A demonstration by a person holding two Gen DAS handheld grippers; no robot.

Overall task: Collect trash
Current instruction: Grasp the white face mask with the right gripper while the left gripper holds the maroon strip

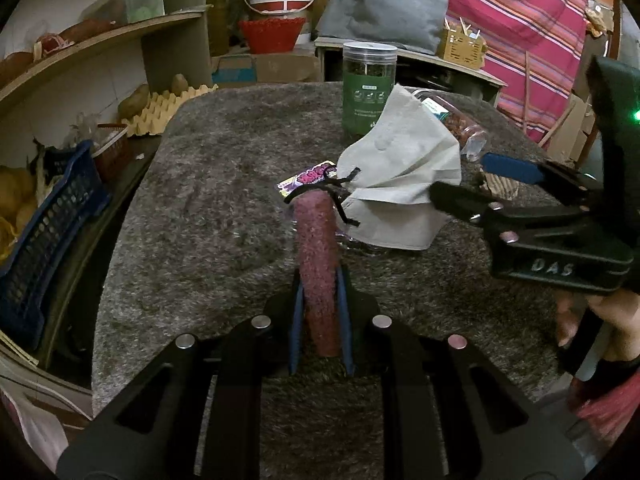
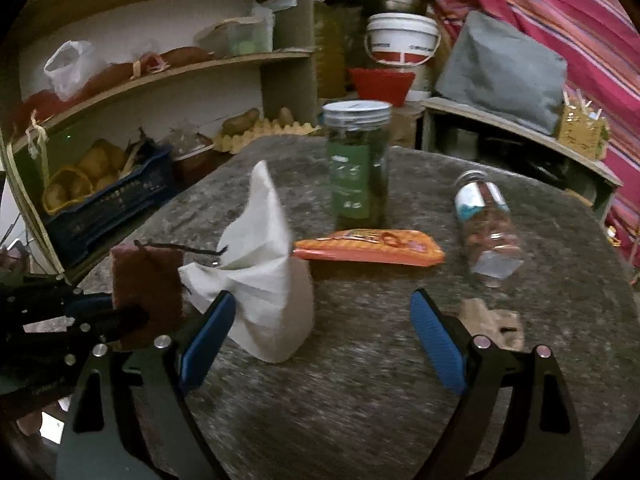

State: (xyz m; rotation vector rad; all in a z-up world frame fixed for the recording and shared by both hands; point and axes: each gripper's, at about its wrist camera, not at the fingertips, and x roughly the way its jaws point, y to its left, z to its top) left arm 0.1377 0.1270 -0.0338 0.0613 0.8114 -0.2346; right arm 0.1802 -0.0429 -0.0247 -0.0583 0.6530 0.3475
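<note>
The left hand-held gripper (image 1: 320, 300), angled down, is clamped on a maroon pad (image 1: 316, 264). The right hand-held gripper (image 2: 320, 320) is spread wide and empty beside the tissue (image 2: 264, 264), with bare surface (image 2: 360, 400) between its fingers.

The fuzzy grey table (image 2: 360, 400) holds a green jar (image 2: 357, 168) standing past the tongs, an orange wrapper (image 2: 370, 250) before it, and a tipped bottle (image 2: 486, 228) right.

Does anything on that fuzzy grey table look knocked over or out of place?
Yes. The small clear plastic jar with brown contents lies on its side, while the tall green-labelled jar beside it stands upright. A torn scrap of brown cardboard lies loose on the grey carpet-like tabletop.
</note>
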